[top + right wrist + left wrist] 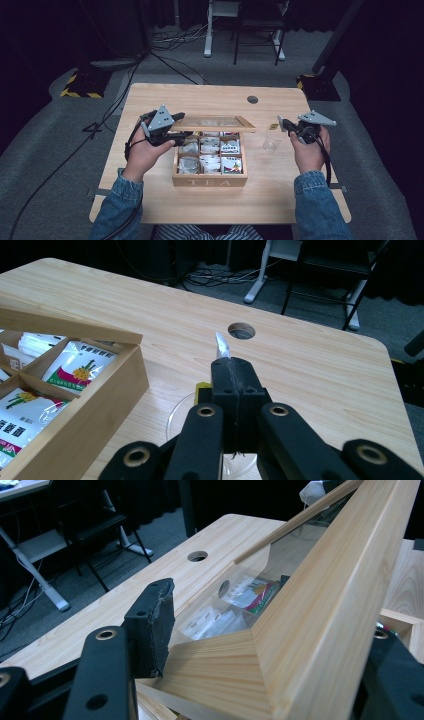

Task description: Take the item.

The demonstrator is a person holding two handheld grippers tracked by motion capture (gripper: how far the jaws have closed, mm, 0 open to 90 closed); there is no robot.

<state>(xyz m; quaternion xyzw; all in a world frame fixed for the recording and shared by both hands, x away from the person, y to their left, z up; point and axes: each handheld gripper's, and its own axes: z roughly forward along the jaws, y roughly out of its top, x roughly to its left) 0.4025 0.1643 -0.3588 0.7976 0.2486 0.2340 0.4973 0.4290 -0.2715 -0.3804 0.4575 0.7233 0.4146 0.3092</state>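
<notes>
**Kid:** What is on your table [165,95]?

**Helper:** A light wood table with a smooth top and rounded corners. It has a round hole [252,99] near the far edge. In the middle sits a wooden box [209,181] with "TEA" cut into its front. Thin wood walls split it into little square rooms, and shiny tea packets [231,164] lie flat in them.

**Kid:** Is the box open?

**Helper:** Yes. The lid [212,123] is lifted off the box at a tilt. It is a wood frame with a clear window in it. In the left gripper view you can see packets through that window.

**Kid:** What are your tongs doing?

**Helper:** Your left gripper [176,125] is closed on the lid's left corner. One black jaw presses on each side of the frame. Your right gripper [235,377] is to the right of the box, well apart from it. Its jaws are squeezed tight together on a small white pointed scrap [221,346] that sticks out of the tips.

**Kid:** What is under it?

**Helper:** A clear round cup [270,143] stands on the table just beside the box, below those jaws.
</notes>
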